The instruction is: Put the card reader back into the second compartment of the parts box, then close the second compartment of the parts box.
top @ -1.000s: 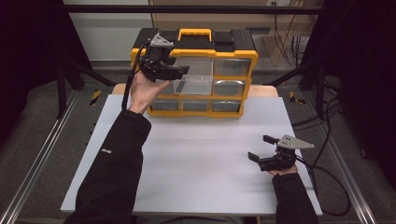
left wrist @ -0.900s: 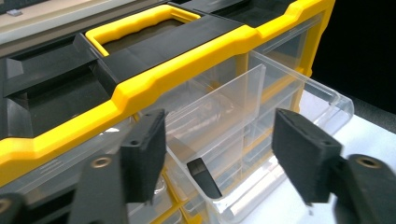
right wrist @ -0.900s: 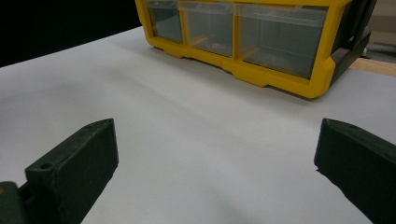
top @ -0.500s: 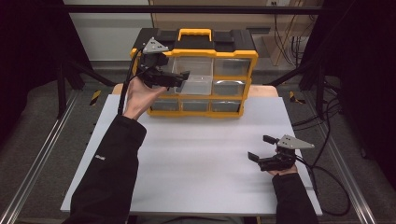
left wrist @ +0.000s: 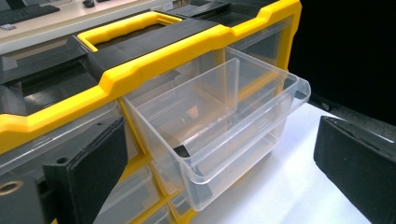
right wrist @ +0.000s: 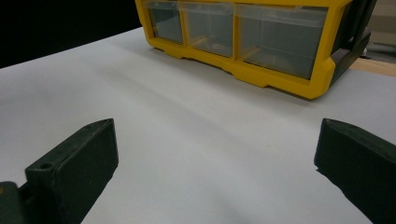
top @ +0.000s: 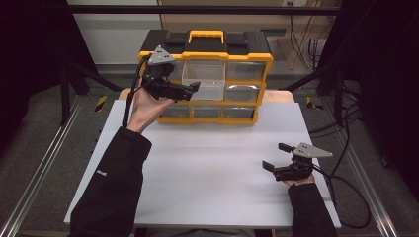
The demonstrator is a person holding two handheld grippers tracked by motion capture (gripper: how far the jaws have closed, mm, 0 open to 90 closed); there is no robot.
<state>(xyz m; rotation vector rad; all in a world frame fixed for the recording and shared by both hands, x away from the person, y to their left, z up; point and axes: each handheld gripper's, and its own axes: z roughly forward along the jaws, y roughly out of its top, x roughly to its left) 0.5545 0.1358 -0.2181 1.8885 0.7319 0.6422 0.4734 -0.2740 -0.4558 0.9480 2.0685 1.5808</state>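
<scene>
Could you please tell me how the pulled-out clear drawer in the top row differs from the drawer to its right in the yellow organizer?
The pulled-out drawer juts forward from the yellow organizer, while the right-hand drawer sits flush in its slot. The pulled-out drawer's open top and bare inside are exposed; the right-hand drawer shows just its front face. The left gripper, jaws just opened, is beside the pulled-out drawer, not touching it; no gripper is near the right-hand drawer. Both are clear plastic in the top row.

Drawer (top: 203,81) pulled out of organiser (top: 206,74) top row, organiser at table (top: 207,168) rear
</scene>
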